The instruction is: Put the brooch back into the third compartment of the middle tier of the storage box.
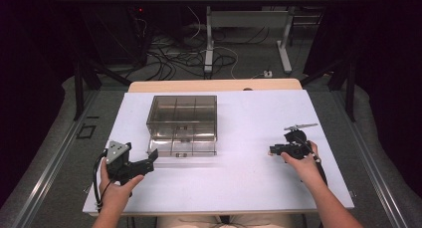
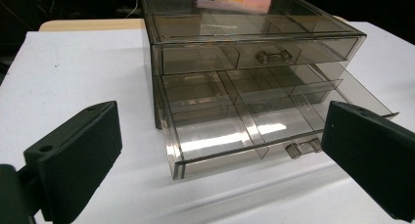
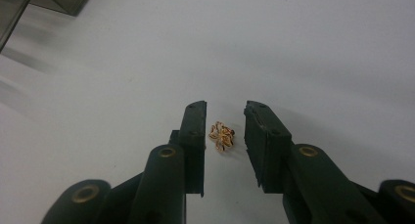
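Right gripper (image 3: 224, 117) straddles a gold trinket (image 3: 222, 136), jaws parted; open-jawed left gripper (image 2: 220, 155) faces the drawer box (image 1: 183, 119) mid-table, well apart.

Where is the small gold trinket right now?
In the right gripper view, the gold trinket lies on the white table, between the right gripper's open fingers, untouched.

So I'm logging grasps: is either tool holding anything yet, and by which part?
Nothing is held. The right tool straddles a small gold trinket without touching it; the left tool is open.
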